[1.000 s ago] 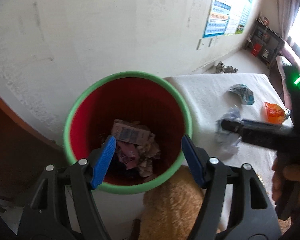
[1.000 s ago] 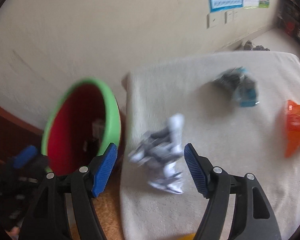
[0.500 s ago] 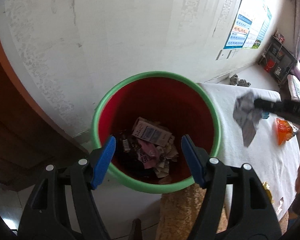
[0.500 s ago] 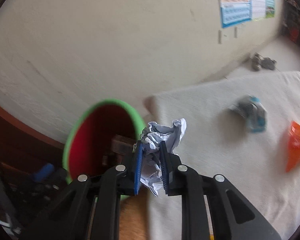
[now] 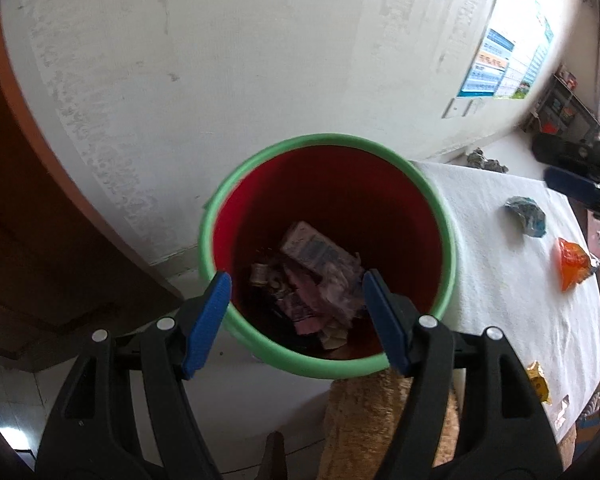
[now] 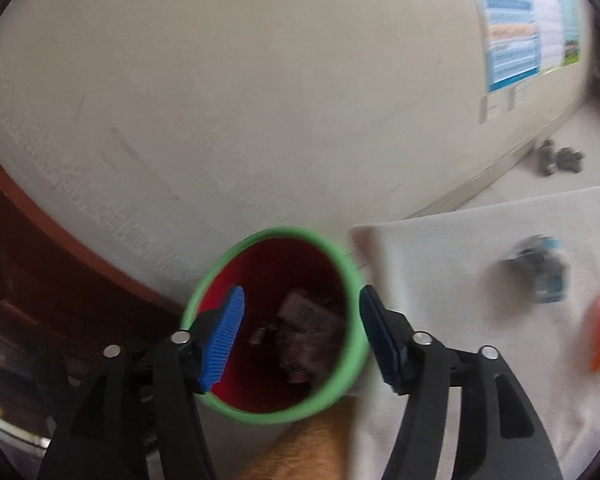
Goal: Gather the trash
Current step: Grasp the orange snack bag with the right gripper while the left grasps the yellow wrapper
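A: Your grippers?
B: Left gripper and right gripper: jaws wide, empty, above the bin.
A: Remaining?
B: Right of both, on the tabletop: blue wrapper, orange wrapper.

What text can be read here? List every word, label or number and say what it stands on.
No text can be read.
Wall poster: blue and white panels of print, too small to read.
Carton in the red bin: a printed label, blurred.
Blue wrapper on the white cloth: no print readable.
Orange wrapper: none visible.
Yellow wrapper: dark marks, too small.
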